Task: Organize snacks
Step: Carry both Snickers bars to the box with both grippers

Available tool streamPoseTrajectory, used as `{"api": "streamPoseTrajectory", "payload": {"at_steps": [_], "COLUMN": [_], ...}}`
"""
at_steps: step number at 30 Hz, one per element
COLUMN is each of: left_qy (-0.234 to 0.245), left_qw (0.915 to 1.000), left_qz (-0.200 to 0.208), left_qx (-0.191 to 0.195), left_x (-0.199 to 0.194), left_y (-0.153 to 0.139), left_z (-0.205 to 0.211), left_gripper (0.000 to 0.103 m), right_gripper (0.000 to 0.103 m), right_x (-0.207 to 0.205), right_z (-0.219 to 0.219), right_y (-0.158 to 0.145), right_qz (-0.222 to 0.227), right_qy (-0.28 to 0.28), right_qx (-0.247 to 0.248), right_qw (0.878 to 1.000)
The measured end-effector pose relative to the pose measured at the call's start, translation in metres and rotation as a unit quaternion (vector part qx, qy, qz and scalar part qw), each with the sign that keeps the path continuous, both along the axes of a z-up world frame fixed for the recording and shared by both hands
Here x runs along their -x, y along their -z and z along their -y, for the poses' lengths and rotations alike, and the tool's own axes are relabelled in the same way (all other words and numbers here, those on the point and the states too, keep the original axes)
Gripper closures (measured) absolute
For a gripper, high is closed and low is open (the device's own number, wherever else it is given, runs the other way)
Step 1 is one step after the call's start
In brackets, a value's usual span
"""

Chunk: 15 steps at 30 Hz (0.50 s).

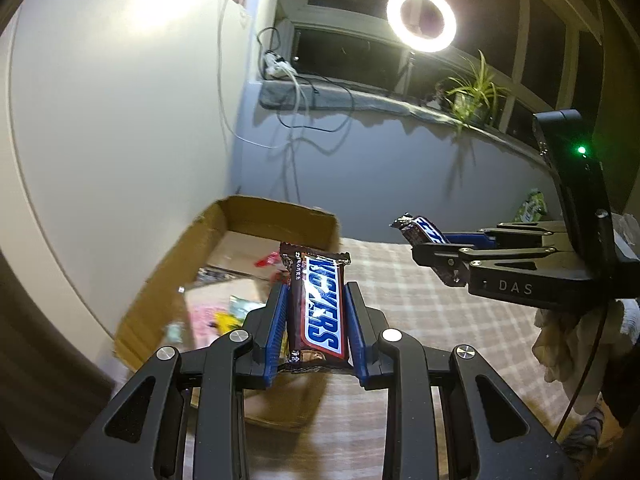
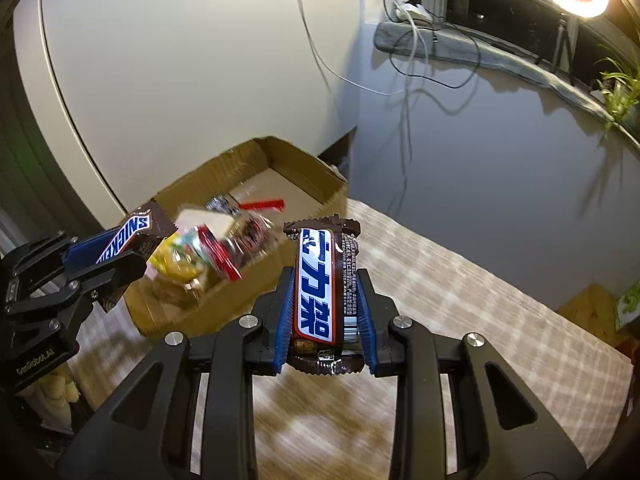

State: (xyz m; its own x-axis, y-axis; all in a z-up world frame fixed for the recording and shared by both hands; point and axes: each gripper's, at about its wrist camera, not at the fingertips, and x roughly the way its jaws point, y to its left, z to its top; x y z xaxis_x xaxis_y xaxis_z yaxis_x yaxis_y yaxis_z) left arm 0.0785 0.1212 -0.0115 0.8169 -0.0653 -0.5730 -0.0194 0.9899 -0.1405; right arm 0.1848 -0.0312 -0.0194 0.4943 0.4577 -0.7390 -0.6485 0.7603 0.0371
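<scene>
Snickers bar [image 1: 320,308] clamped between left fingers [image 1: 276,320].

Both hand-held grippers [image 1: 316,300] [image 2: 326,300] clamped, pads pressed inward.

A lit ring light [image 1: 421,19] stands by a potted plant [image 1: 474,94] on the windowsill [image 1: 360,98], cables [image 1: 304,92] trailing down.

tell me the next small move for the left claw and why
Probably carry the left claw forward over the cardboard box and open it there. It is shut on a Snickers bar, the box ahead is open and holds other snacks, and the right claw grips its own bar.
</scene>
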Motion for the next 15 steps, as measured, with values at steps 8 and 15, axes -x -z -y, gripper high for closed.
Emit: {"api": "streamPoseTrajectory", "payload": {"at_steps": [8,15], "left_qy": [-0.019,-0.035], "left_qw": [0.9998,0.9993], "left_qz": [-0.003,-0.006], "left_qx": [0.002,0.007], "left_x": [-0.005,-0.009], "left_y": [0.004,0.01], "left_z": [-0.025,-0.042], "left_gripper": [0.076,0.076], "right_gripper": [0.073,0.073], "right_x": [-0.016,-0.026], "right_z": [-0.042,-0.071], "right_y": [0.004,0.011], "right_qz": [-0.008,-0.014], "right_qy": [-0.021,-0.037], "right_qx": [-0.006,-0.005], "right_qw": [1.0,0.999]}}
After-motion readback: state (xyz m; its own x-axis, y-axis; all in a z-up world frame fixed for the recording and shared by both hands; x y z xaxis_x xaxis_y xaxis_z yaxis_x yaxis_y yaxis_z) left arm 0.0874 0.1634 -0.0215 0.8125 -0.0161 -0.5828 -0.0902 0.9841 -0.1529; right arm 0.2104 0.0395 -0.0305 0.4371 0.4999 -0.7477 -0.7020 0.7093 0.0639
